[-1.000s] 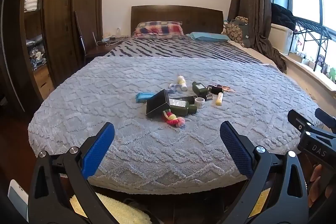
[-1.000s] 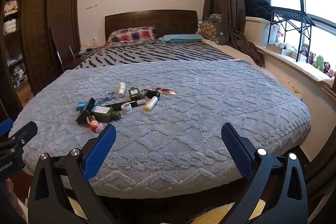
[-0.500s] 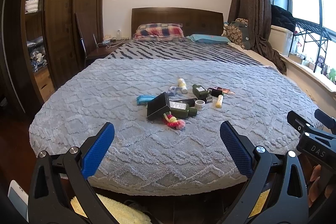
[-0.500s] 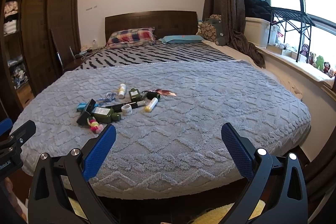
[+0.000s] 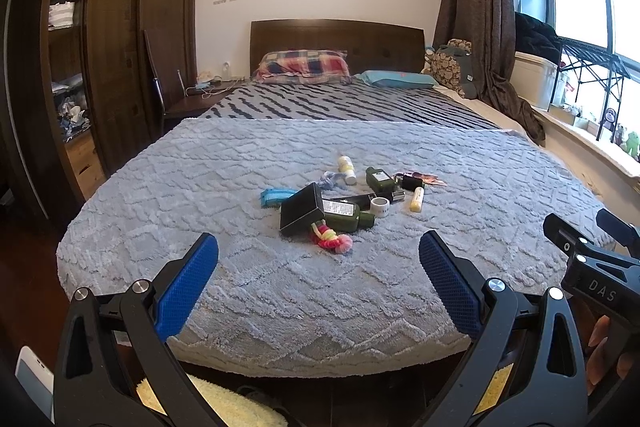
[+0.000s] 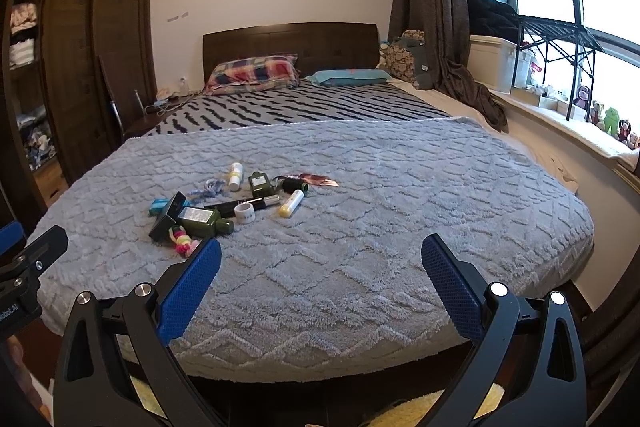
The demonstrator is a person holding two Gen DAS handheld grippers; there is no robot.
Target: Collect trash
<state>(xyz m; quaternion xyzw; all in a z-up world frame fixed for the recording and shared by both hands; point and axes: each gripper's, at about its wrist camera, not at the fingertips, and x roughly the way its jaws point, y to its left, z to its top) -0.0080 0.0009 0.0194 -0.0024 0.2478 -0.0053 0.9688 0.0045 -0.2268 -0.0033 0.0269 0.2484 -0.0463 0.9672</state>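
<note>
Left wrist view: the left gripper (image 5: 318, 265) gapes empty short of the bed (image 5: 240, 291); the trash pile (image 5: 344, 203) lies mid-blanket, well apart. Best approach low, starting with the black box (image 5: 301, 214). Right wrist view: the right gripper (image 6: 320, 267), likewise spread and empty, alone shows toys (image 6: 610, 121) on the sill.

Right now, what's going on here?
A person holds two grippers at the foot of a bed, both open and empty. The left gripper and right gripper hang short of the grey blanket, touching nothing. A pile of small items sits mid-bed: a black box, green bottle, tape roll, yellow tube and a wrapper. Nothing is picked up yet.
</note>
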